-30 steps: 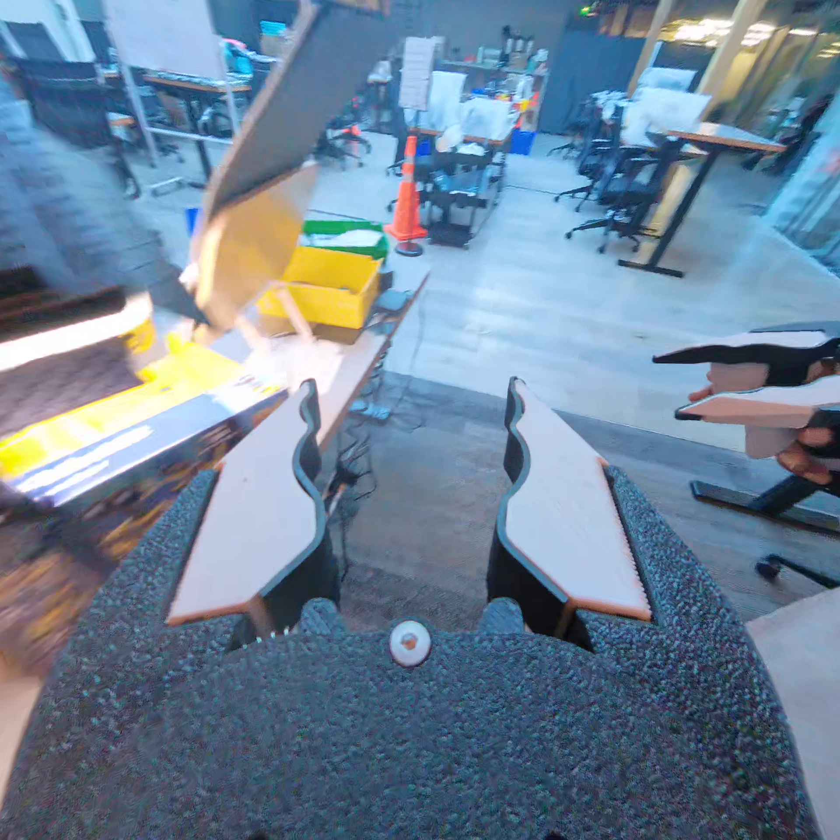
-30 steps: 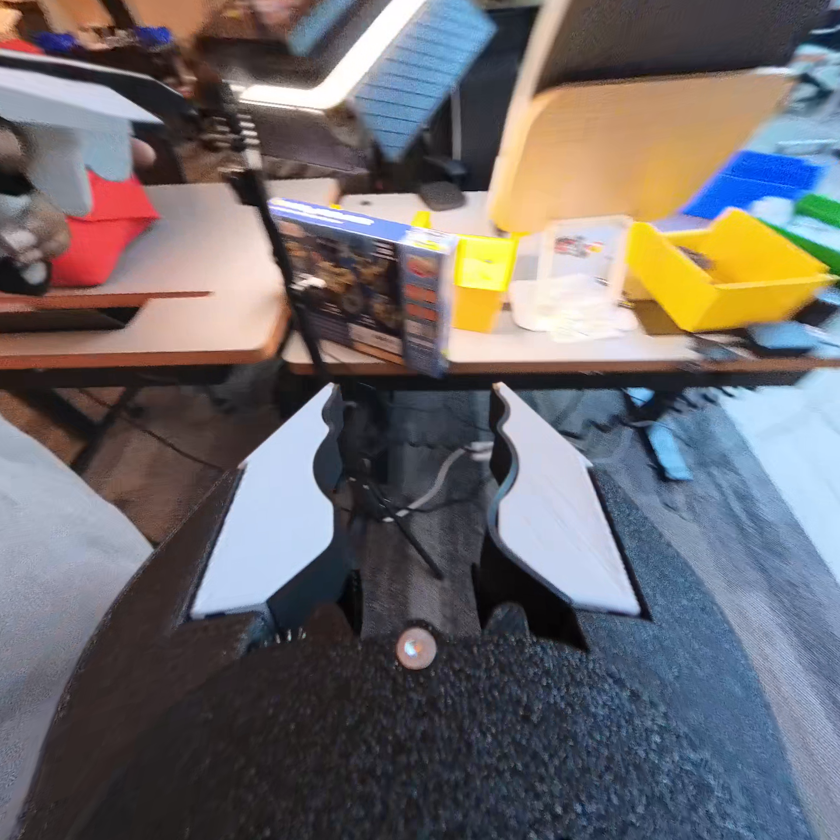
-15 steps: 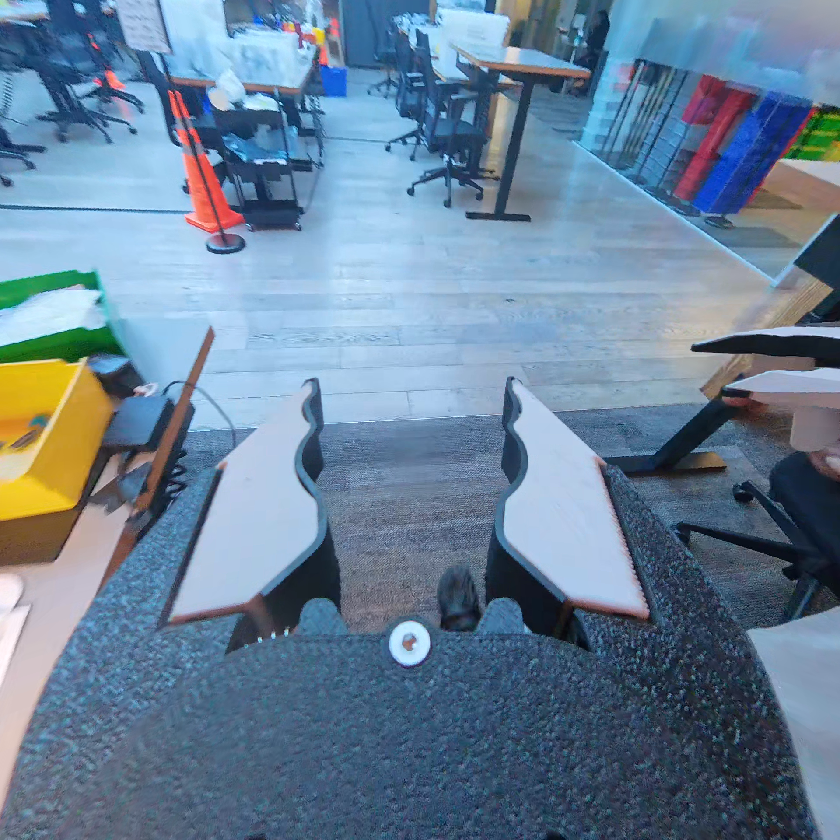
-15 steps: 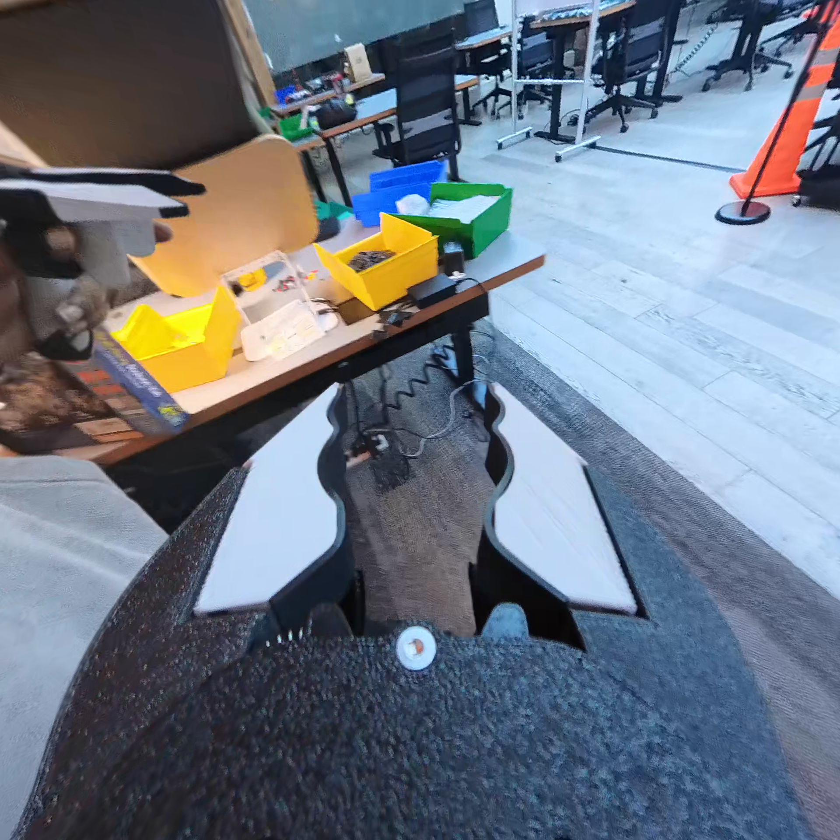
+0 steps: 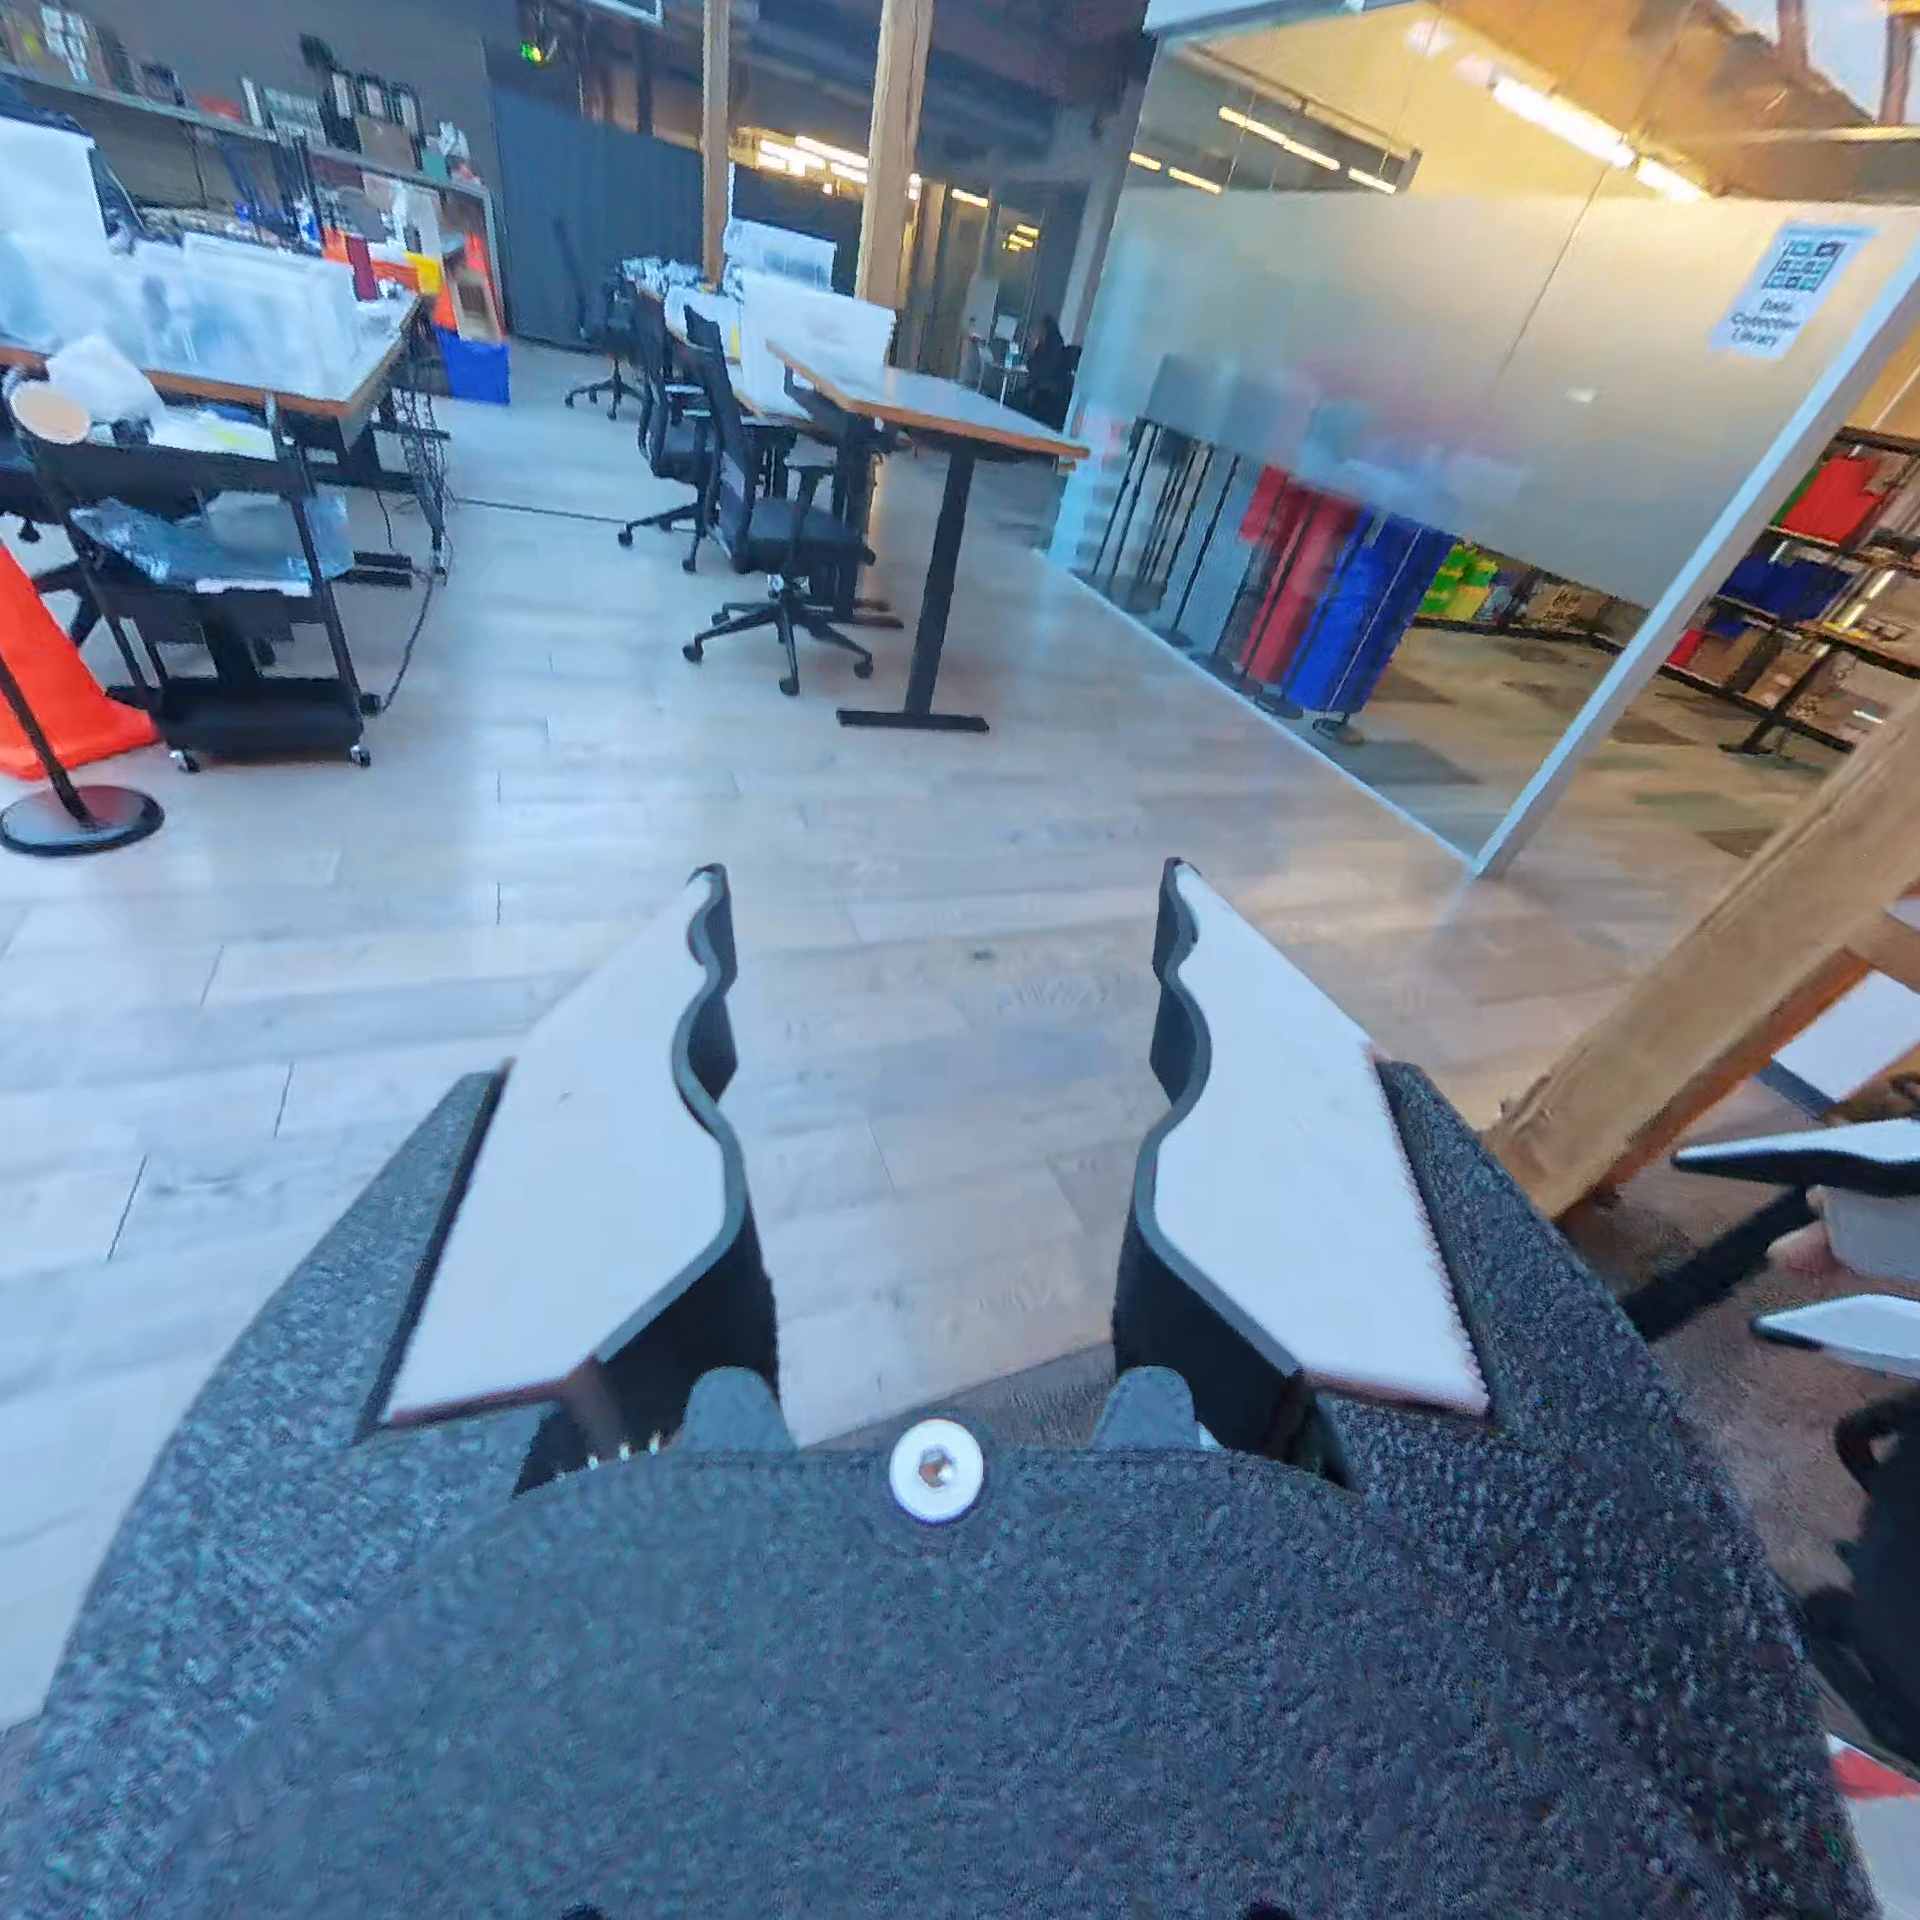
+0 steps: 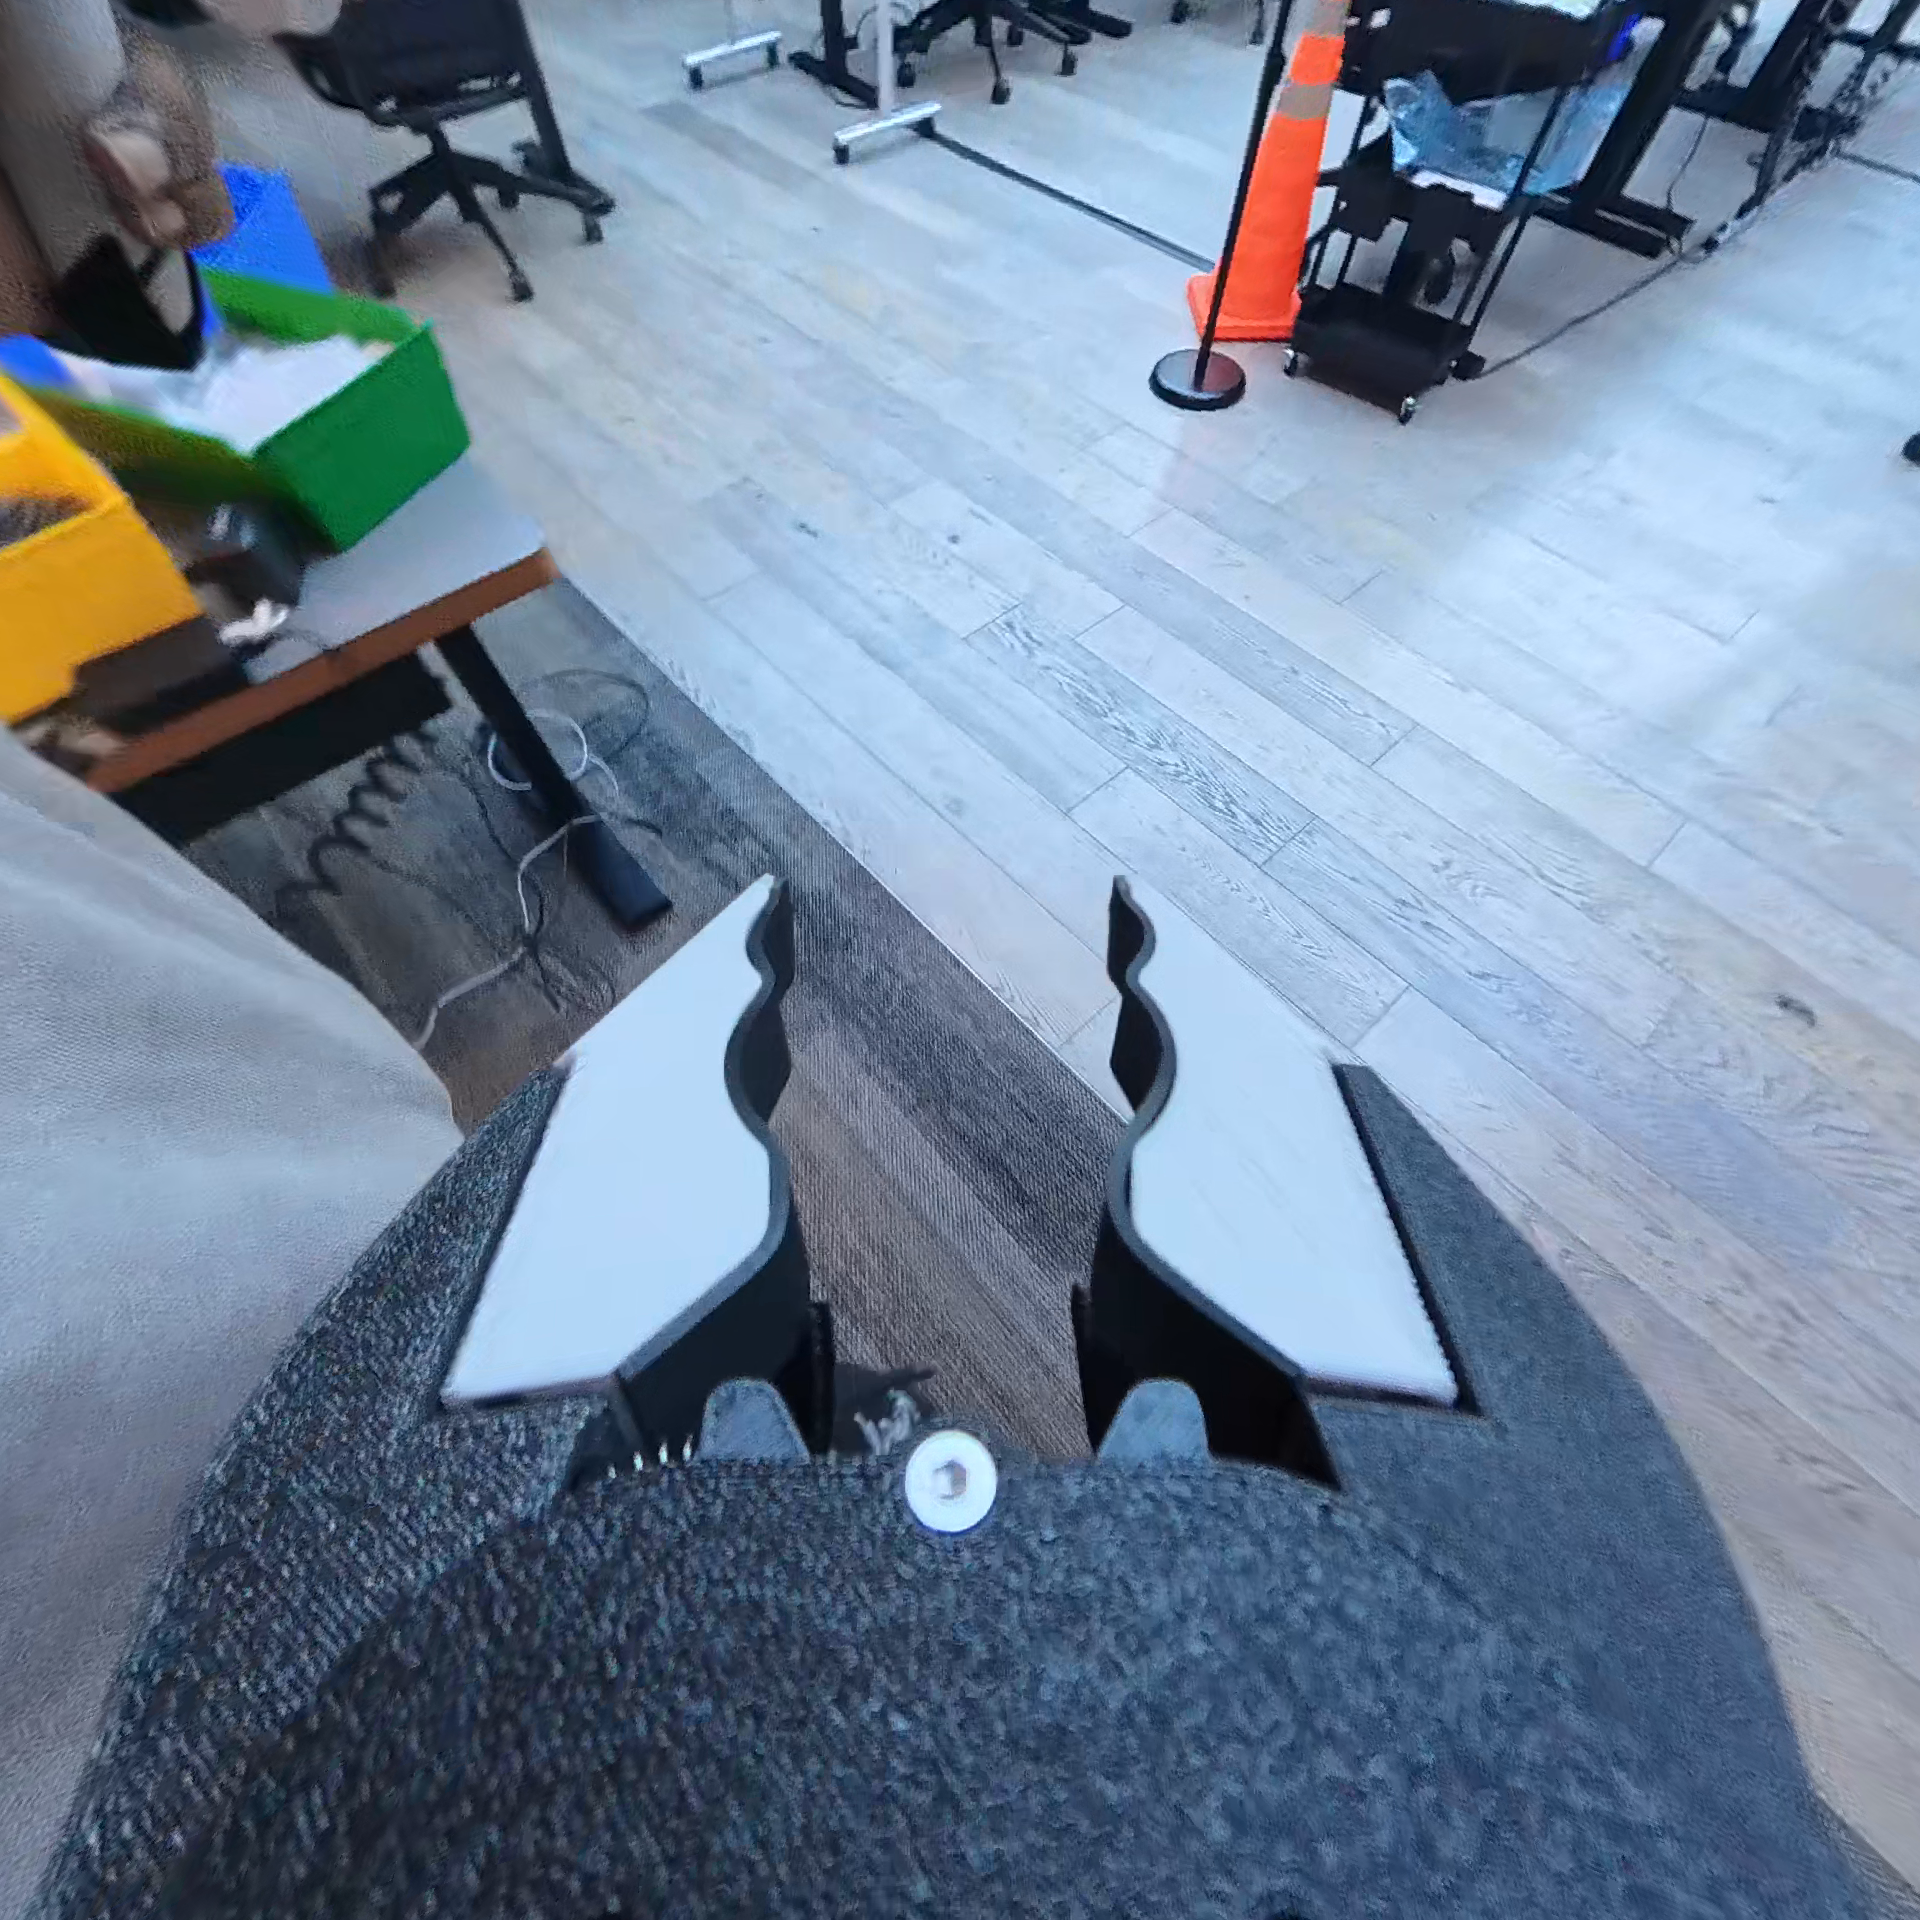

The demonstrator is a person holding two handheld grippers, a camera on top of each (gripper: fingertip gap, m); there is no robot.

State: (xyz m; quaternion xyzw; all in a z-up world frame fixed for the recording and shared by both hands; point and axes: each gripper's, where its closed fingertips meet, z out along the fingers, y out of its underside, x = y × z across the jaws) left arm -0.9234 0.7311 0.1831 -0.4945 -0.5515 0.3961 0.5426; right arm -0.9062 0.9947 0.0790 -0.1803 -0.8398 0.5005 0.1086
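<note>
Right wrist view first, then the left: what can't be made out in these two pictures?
- Yellow bin, right wrist view: cut off by the left edge, contents blurred.
- Green bin, right wrist view: smeared by motion, contents unclear.
- Right gripper, left wrist view: only its fingers show, the rest is past the right edge.
- Racks, left wrist view: hazy behind the frosted glass wall.
- Left gripper: open, holding nothing.

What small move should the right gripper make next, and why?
Probably swing left toward the table. The right gripper is open and empty, pointing at bare floor, as is the left gripper. The nearest things, the green bin and yellow bin, sit on that table.
</note>
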